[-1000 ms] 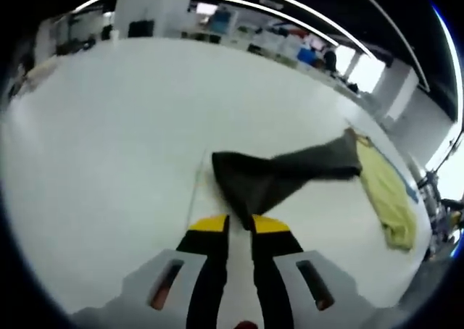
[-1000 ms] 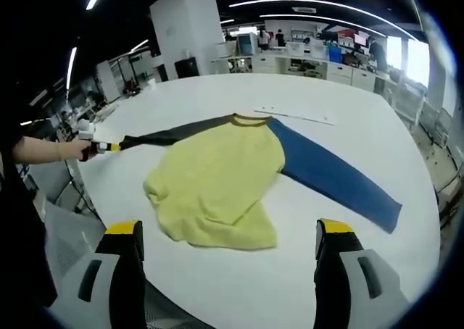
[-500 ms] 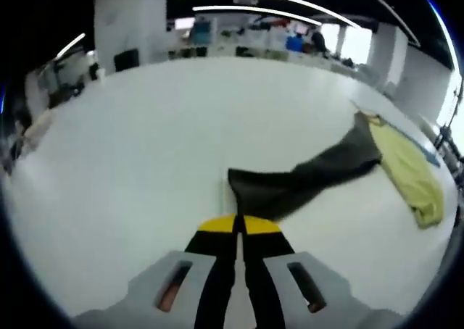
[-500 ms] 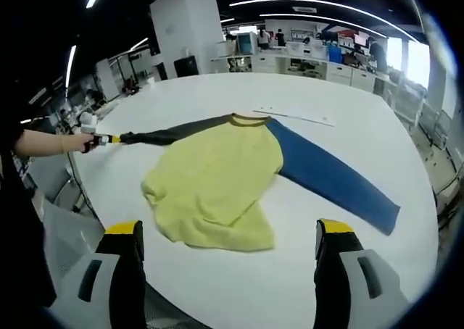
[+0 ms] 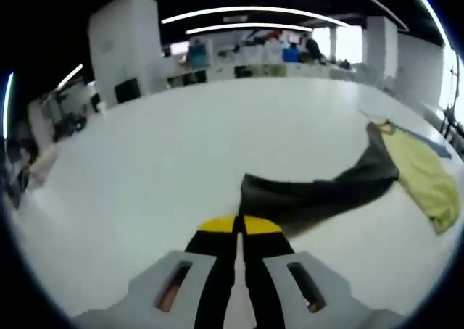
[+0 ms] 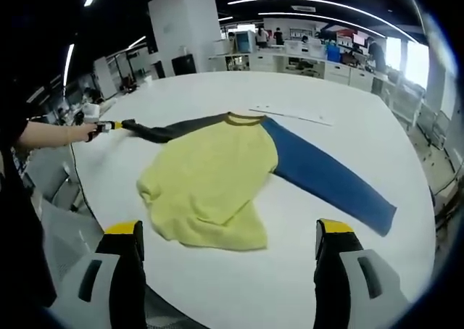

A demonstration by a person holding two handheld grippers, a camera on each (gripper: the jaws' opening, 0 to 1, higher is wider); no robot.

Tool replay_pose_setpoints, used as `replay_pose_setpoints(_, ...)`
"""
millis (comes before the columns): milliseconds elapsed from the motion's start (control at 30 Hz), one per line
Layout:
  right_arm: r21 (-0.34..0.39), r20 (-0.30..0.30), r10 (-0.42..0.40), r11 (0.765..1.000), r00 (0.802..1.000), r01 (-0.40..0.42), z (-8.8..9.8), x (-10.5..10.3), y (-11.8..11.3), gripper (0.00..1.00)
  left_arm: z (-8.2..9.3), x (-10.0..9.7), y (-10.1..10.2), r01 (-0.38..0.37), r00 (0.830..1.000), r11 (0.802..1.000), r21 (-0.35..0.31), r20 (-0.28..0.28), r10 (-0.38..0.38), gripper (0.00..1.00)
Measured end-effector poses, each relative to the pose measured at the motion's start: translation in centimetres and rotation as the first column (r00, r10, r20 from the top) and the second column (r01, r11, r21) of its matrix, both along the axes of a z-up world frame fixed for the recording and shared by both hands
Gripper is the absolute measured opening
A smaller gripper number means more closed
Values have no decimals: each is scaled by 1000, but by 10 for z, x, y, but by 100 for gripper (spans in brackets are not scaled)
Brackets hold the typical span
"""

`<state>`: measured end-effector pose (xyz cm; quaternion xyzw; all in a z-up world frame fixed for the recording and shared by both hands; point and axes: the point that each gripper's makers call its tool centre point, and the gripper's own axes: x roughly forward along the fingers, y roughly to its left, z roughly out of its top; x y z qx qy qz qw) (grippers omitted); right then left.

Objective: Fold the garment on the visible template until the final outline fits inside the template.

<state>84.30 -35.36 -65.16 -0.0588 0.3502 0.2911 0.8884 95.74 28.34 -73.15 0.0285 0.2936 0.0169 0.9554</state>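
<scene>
The yellow-bodied shirt (image 6: pixel 214 180) lies spread on the white table (image 6: pixel 348 126) ahead of the wide-open right gripper (image 6: pixel 228 246), its blue sleeve (image 6: pixel 326 177) stretched rightward, while the left gripper (image 5: pixel 238 226) clamps the dark sleeve (image 5: pixel 319 195) pulled out leftward.

My wide white round table (image 6: pixel 341 119) stands in an open-plan office, with a square white pillar (image 6: pixel 187 25), long ceiling strip lights (image 6: pixel 312 1), cluttered desks (image 6: pixel 319 57) and bright windows (image 6: pixel 413 61) beyond.
</scene>
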Motion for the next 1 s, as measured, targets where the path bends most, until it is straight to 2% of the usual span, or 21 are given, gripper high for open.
replay_pose_setpoints(167, -8, -2, -4, 1000, 1000, 4, 1, 0, -4, 98, -25, 0, 3, -15, 999, 1000, -18, -52, 14, 0)
replay_pose_setpoints(367, -14, -8, -9, 1000, 1000, 9, -1, 2, -7, 98, -39, -3, 6, -24, 996, 999, -26, -86, 22, 0)
replay_pose_setpoints(800, -7, -16, 8, 1000, 1000, -8, -5, 8, 0, 98, -43, -4, 2, -11, 994, 999, -32, -108, 7, 0)
replay_pose_setpoints(933, -5, -14, 8, 1000, 1000, -8, -5, 9, -1, 98, -42, -5, 1, -20, 992, 998, -52, -125, 13, 0)
replay_pose_setpoints(1000, -6, -15, 8, 1000, 1000, -8, -5, 9, -2, 98, -39, -6, 1, -26, 991, 998, -55, -135, 18, 7)
